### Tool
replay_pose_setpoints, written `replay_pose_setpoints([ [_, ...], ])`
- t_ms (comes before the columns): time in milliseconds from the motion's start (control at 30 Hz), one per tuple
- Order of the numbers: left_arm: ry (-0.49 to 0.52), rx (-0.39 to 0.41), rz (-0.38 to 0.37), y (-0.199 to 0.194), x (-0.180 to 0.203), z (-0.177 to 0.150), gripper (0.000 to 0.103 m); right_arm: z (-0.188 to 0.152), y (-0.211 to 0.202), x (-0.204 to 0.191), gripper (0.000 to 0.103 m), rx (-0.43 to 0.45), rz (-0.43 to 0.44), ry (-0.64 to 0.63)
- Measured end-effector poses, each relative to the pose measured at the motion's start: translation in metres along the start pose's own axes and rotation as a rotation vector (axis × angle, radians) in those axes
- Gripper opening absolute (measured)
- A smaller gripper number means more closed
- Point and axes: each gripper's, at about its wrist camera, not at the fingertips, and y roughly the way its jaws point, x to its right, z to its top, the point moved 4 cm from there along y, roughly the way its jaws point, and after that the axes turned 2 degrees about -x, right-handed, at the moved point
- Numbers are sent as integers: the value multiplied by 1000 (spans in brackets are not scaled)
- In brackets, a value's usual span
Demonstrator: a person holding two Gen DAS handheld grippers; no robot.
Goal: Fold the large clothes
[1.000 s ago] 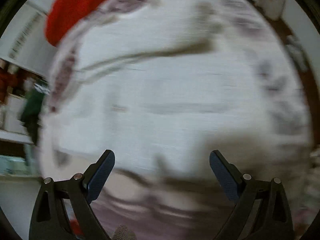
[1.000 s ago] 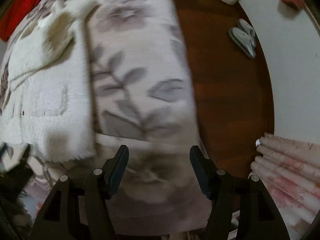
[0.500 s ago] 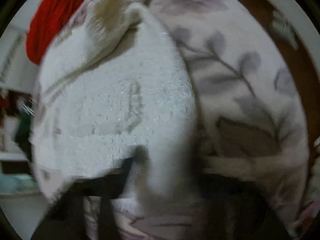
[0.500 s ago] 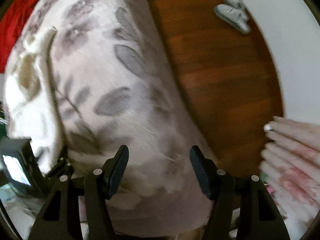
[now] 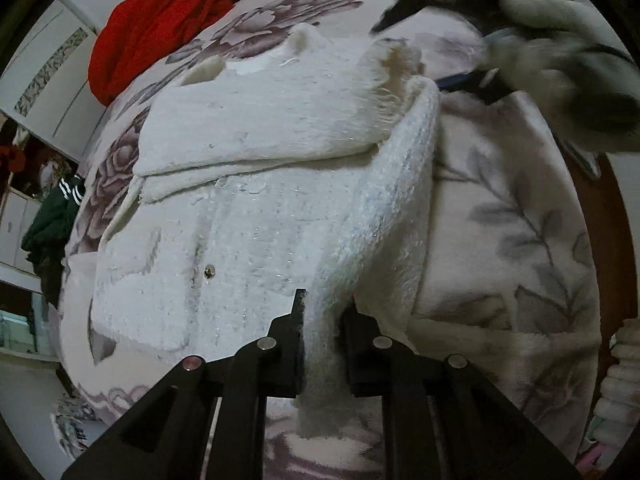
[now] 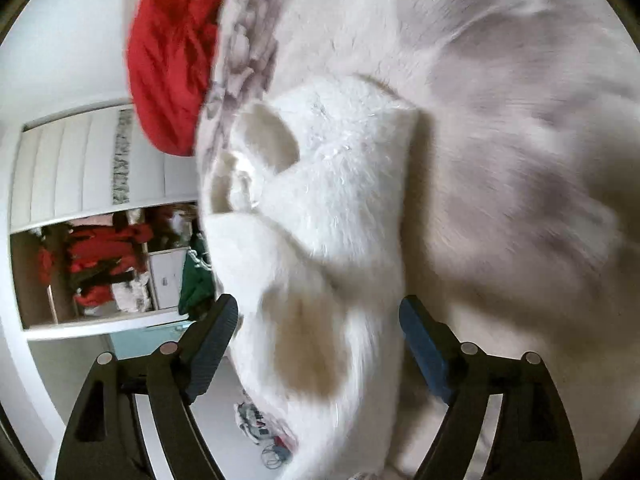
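The white fuzzy jacket (image 5: pixel 256 216) lies spread on a bed covered by a pale blanket (image 5: pixel 520 240) printed with grey leaves and flowers. In the left wrist view its front faces up, with a small shiny button (image 5: pixel 209 270) near the middle and the upper part folded down across the chest. One sleeve (image 5: pixel 384 216) runs along the jacket's right side in that view, from the far shoulder down to the near edge.

The left tool (image 5: pixel 322 344) is clamped tight on the near end of this sleeve; the fluffy fabric is pinched between its two black fingers (image 5: pixel 290 344) and hangs out below them.

The right tool (image 6: pixel 318 344) has its jaws wide and opening, its blue-padded fingers (image 6: pixel 420 344) standing either side of a blurred fold of the jacket (image 6: pixel 320 208) without pressing on it. In the left wrist view the same tool (image 5: pixel 472 80) shows blurred at the far end of the sleeve, carried by a gloved hand (image 5: pixel 560 76).

A red garment (image 5: pixel 160 20) is heaped at the far corner of the bed. Beyond the bed is a white wardrobe (image 6: pixel 68 160), with red clothes (image 6: pixel 100 256) and a dark green garment (image 6: pixel 196 280) below it.
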Motion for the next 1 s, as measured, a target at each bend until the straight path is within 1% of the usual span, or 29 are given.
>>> replay_pose_setpoints([
  [33, -12, 3, -12, 2, -5, 0, 12, 7, 16, -1, 85, -21, -56, -6],
  [67, -20, 4, -22, 4, -6, -2, 12, 10, 28, 0, 85, -44, -96, -4],
  [100, -31, 4, -43, 6, -11, -1, 12, 11, 42, 2, 83, -84, -123, 25],
  [133, -41, 3, -61, 8, -16, 0, 12, 9, 52, 1, 57, -112, -126, 51],
  [167, -52, 5, -78, 8, -23, 1, 12, 8, 54, -7, 40, -100, -134, 56],
  [200, -71, 10, -108, 6, -33, 1, 12, 7, 52, -14, 37, -79, -160, 52],
  [233, -91, 11, -133, 4, -42, 1, 12, 5, 49, -27, 30, -56, -186, 37],
  [267, -105, 12, -151, 2, -50, 2, 12, 2, 46, -43, 28, -40, -203, 21],
  [367, -193, 27, -224, -12, -104, 4, 12, -3, 39, -111, 27, -7, -276, -36],
  [400, -218, 31, -237, -14, -118, 5, 12, -2, 43, -141, 27, -3, -305, -70],
  [467, -294, 32, -270, -17, -169, 7, 11, 3, 61, -193, 27, 1, -372, -136],
  [500, -332, 27, -282, -16, -193, 6, 12, 10, 78, -220, 27, -6, -405, -167],
  [533, -357, 24, -284, -14, -209, 5, 12, 17, 99, -246, 27, -5, -432, -183],
  [567, -389, 18, -280, -9, -231, 2, 12, 24, 118, -265, 27, -9, -452, -190],
  [633, -462, -10, -272, 13, -282, -9, 12, 38, 169, -303, 27, -28, -499, -218],
  [667, -495, -24, -268, 26, -303, -15, 12, 44, 205, -320, 27, -43, -534, -227],
  [700, -526, -44, -264, 41, -323, -22, 12, 46, 225, -327, 27, -58, -553, -235],
  [767, -575, -89, -262, 75, -352, -39, 12, 46, 285, -342, 28, -99, -601, -251],
  [800, -588, -109, -265, 89, -362, -45, 12, 43, 303, -346, 29, -113, -615, -256],
  [833, -596, -141, -278, 109, -373, -53, 13, 42, 319, -343, 41, -129, -630, -256],
  [867, -607, -166, -305, 122, -380, -60, 18, 38, 335, -346, 55, -152, -624, -255],
  [900, -627, -185, -350, 131, -388, -66, 19, 37, 344, -344, 61, -157, -602, -255],
  [933, -650, -192, -408, 134, -394, -71, 21, 35, 345, -346, 68, -157, -571, -250],
  [1000, -685, -179, -481, 128, -406, -82, 31, 26, 333, -349, 69, -165, -472, -256],
])
